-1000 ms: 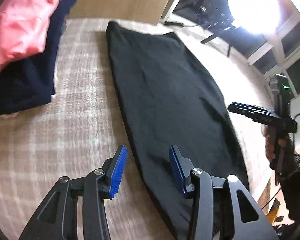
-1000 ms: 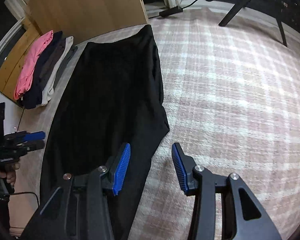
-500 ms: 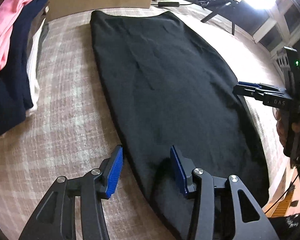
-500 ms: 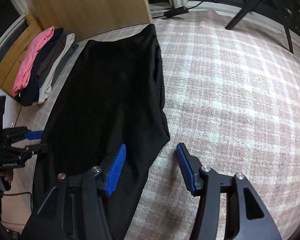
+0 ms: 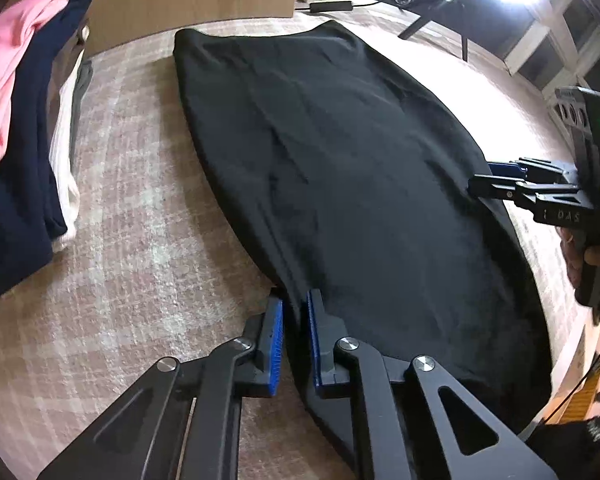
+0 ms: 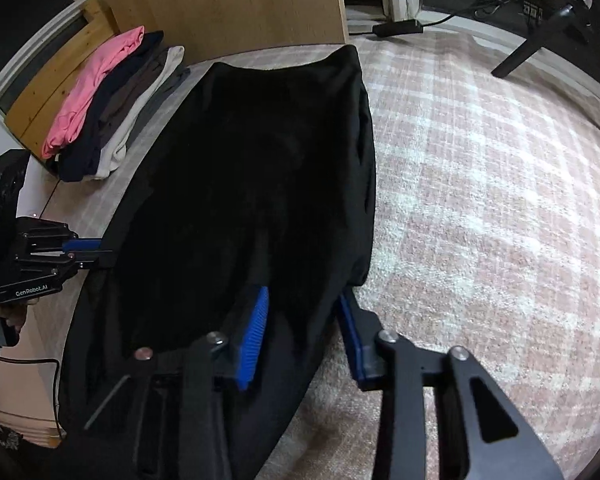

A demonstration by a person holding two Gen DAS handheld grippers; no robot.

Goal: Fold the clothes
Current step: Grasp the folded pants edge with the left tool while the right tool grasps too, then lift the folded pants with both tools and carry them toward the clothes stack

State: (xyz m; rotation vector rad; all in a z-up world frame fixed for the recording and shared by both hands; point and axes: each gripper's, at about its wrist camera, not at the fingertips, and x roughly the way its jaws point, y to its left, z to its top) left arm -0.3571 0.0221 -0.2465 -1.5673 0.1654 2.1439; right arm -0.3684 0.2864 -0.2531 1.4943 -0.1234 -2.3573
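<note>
A black garment (image 5: 340, 168) lies spread flat on a pink plaid surface (image 5: 140, 240); it also shows in the right wrist view (image 6: 240, 168). My left gripper (image 5: 294, 312) is shut on the garment's left edge near the front. My right gripper (image 6: 302, 304) has its jaws around the garment's right front corner, still apart, with cloth between the blue pads. Each gripper shows in the other's view: the right one (image 5: 500, 180) at the garment's right edge, the left one (image 6: 88, 250) at its left edge.
A stack of folded clothes (image 5: 16, 120), pink on top of navy and white, sits at the far left; it also shows in the right wrist view (image 6: 112, 96). A wooden board (image 6: 228, 4) stands behind. A dark stand's legs (image 6: 540, 36) are at the far right.
Both grippers moved forward onto the garment's front edges. The left jaws closed on the left edge. The right jaws moved over the right corner and stay apart.
</note>
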